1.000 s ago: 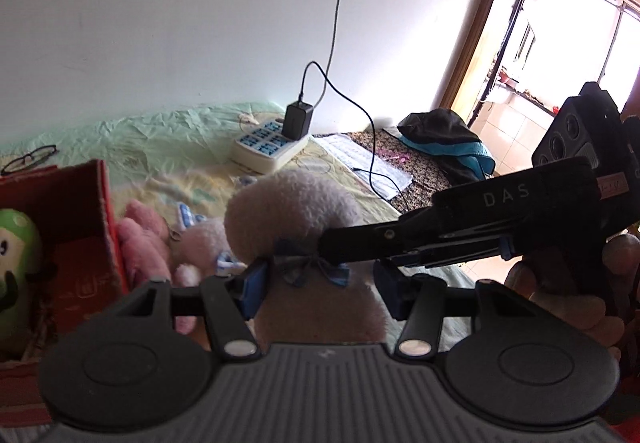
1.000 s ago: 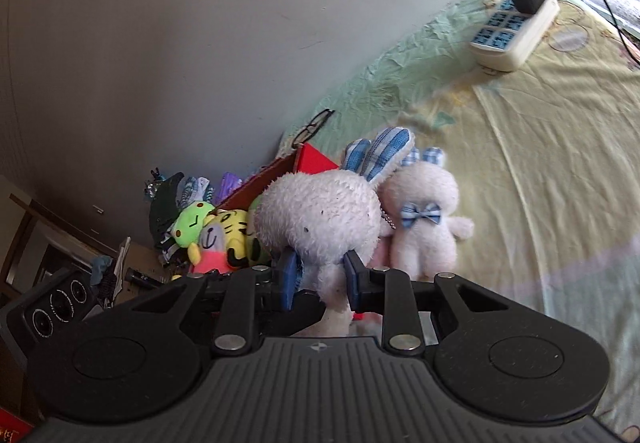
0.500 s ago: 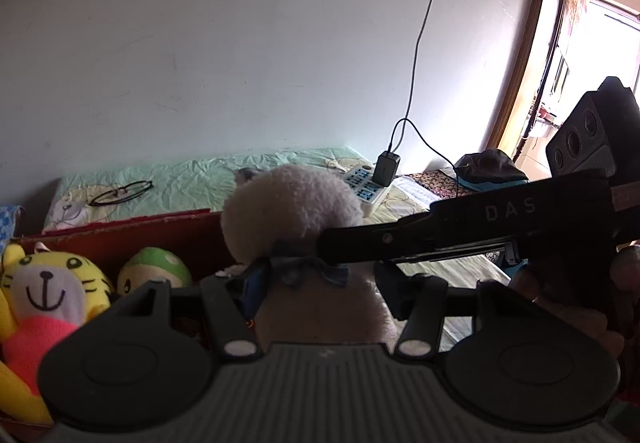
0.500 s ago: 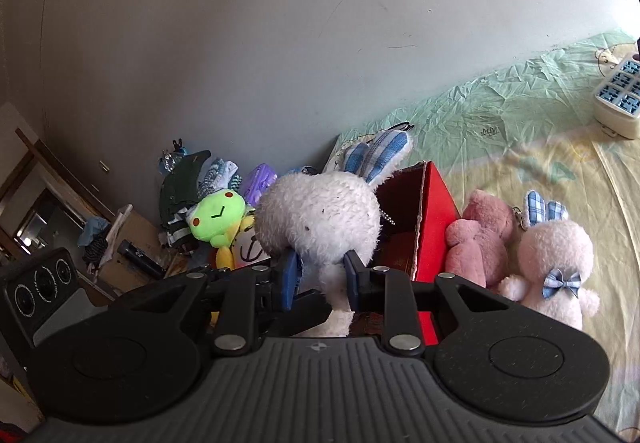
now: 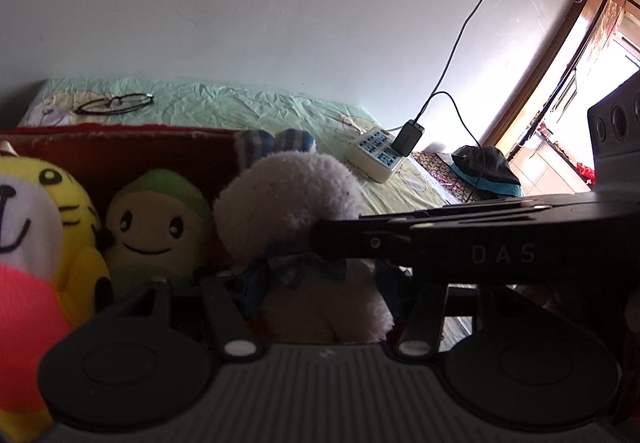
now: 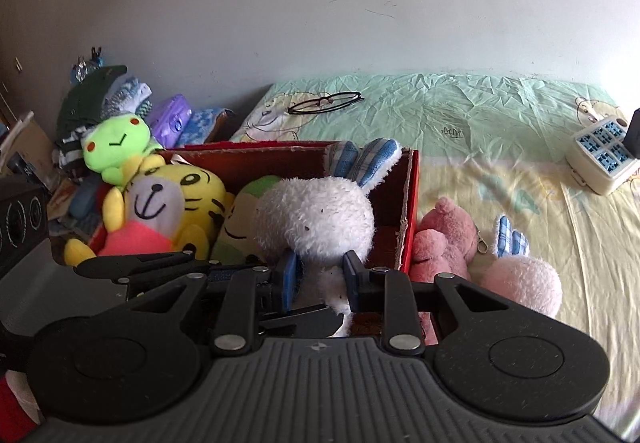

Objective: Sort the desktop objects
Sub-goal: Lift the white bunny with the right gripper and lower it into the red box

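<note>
Pale green and yellow bedsheet (image 6: 480, 115) fills the right and centre of the right wrist view, wrinkled, under a bare wall. Next in size, a red cardboard box (image 6: 410, 211) sits at centre left, holding a yellow tiger plush (image 6: 176, 199) and a green-capped smiling plush (image 5: 154, 223). At the box's right end, over its open top, the white rabbit plush (image 6: 316, 219) with blue checked ears is clenched at the neck by the right gripper (image 6: 318, 277), its blue pads pressed into the fur. In the left wrist view the left gripper (image 5: 316, 283) brackets the same rabbit at its bow; whether its pads press the fur I cannot tell. Outside the box, lower right, lie a pink plush (image 6: 444, 239) and a second pale rabbit (image 6: 520, 279), touching. A white power strip (image 6: 600, 159) rests at the right edge. Glasses (image 6: 326, 102) lie above the box.
</note>
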